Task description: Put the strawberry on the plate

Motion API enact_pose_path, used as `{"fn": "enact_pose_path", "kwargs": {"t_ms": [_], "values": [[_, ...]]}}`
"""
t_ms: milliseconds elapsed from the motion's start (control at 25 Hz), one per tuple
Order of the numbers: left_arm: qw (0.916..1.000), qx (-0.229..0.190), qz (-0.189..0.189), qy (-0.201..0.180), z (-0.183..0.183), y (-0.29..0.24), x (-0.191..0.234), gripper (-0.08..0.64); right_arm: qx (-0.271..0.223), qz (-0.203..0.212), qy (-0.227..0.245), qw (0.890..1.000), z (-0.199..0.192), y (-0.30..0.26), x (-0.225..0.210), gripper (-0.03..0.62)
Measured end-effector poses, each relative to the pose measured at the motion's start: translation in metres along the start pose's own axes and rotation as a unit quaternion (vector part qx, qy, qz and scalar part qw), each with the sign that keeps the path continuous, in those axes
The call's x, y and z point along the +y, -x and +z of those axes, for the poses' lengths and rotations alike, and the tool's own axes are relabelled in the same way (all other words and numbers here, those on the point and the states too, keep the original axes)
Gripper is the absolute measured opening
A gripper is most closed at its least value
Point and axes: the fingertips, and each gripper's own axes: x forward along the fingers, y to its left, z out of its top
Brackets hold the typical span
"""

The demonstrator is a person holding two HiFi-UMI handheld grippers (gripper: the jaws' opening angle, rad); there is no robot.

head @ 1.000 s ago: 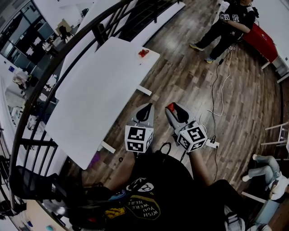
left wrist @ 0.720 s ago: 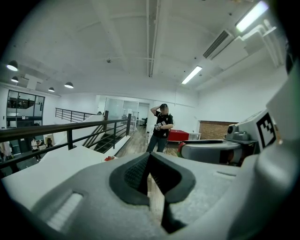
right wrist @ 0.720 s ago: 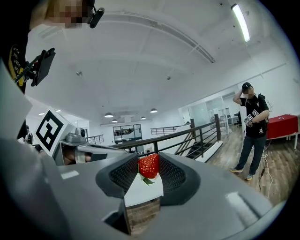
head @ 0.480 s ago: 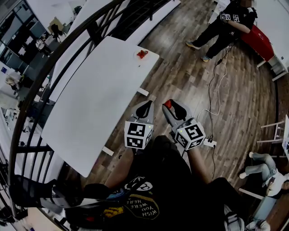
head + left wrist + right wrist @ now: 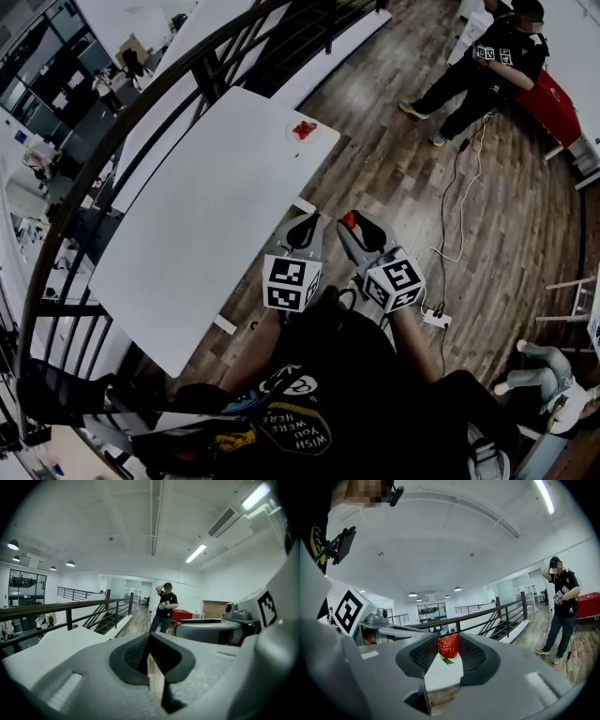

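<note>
Right gripper [image 5: 449, 649] is clamped on the strawberry [image 5: 448, 645]: red fruit pinched between the two dark pads, a green leaf hanging out beneath it, right in the middle of the right gripper view. In the head view that gripper sits just right of centre with the berry showing red at its tip, held over the wooden floor [image 5: 394, 178], clear of the table edge. Left gripper [image 5: 302, 229] is just beside it, closer to frame centre, and its own view shows the jaws drawn together with nothing between them, only a thin wedge of floor showing below the pads. Further out, the white table [image 5: 206, 216] runs diagonally across the left half of the head view, and at its far corner, upper centre, sits the plate [image 5: 302, 132], small and pale, with something red already on it, too small to tell what. The plate is well apart from both grippers. A dark railing [image 5: 122, 122] curves along the table's left side. At upper right a person in black [image 5: 487, 66] stands on the floor, and a white power strip [image 5: 434, 319] lies lower right of the grippers.
</note>
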Motion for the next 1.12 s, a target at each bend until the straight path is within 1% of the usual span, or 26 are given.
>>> {"fn": "enact_pose_path", "kwargs": {"t_ms": [160,280,440,560,720,800,1120], "values": [[0.9999,-0.008,0.006,0.009,0.014,-0.025,0.001,0.005,-0.003,0.011,0.001,1.000,0.008,-0.006,-0.023,0.138],[0.9997,-0.011,0.020,0.011,0.021,-0.041,0.009,0.005,-0.004,0.020,0.005,1.000,0.010,-0.010,-0.040,0.138],[0.9991,-0.013,0.038,0.010,0.018,-0.055,0.005,0.005,0.003,0.033,0.000,0.999,0.000,-0.013,-0.060,0.138],[0.9986,0.000,0.053,0.010,0.010,-0.067,0.002,0.005,0.009,0.043,-0.004,0.999,-0.003,-0.020,-0.071,0.138],[0.9989,0.023,0.038,0.014,0.004,-0.085,-0.003,0.005,0.010,0.039,-0.018,0.999,0.000,-0.027,-0.086,0.138],[0.9989,0.028,0.035,0.010,0.007,-0.095,0.003,0.005,0.010,0.035,-0.023,0.999,0.002,-0.035,-0.092,0.138],[0.9995,0.019,0.025,0.007,0.033,-0.133,0.043,0.005,0.026,0.022,-0.025,0.999,0.006,-0.083,-0.117,0.138]]}}
